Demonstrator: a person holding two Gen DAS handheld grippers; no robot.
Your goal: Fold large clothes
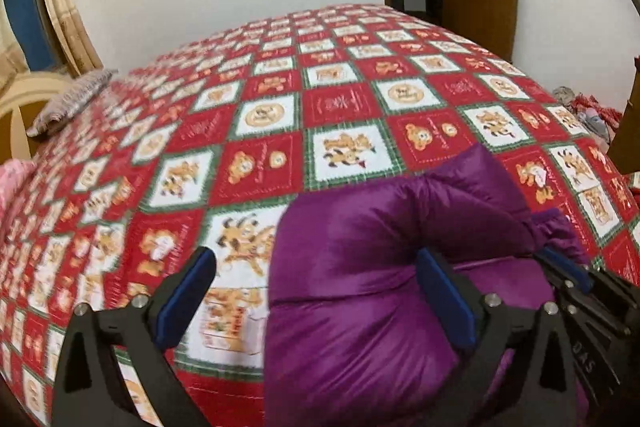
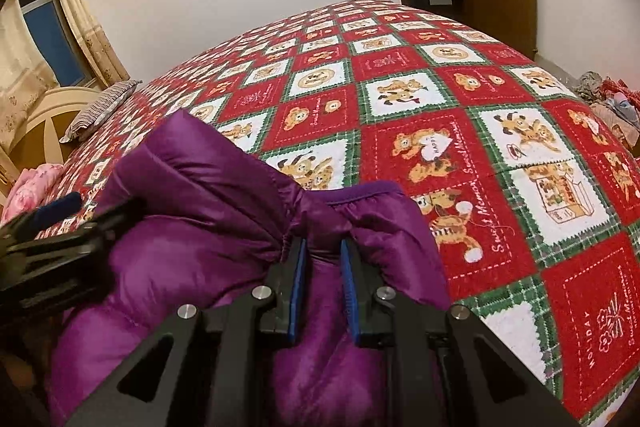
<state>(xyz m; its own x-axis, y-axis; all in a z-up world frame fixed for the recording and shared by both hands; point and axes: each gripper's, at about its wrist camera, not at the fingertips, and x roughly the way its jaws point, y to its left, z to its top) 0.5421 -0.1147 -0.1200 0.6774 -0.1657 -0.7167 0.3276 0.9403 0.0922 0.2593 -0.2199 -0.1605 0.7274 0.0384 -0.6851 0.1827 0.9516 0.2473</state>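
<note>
The purple down jacket lies bunched on the near side of the bed, on the red, white and green bear-print bedspread, from 6 to 9 o'clock in the right wrist view. The right gripper has its blue pads pinched on a gathered fold beside the elastic cuff. The left gripper stands wide apart with nothing pressed, its right pad resting against the jacket's puffy bulk and its left pad over bare bedspread.

The shell looks slick and the filling springy, so the pinched fold may slip out if pulled hard. With only one side held, the jacket may drag and twist, and the sleeve at 12 o'clock may flop open.
</note>
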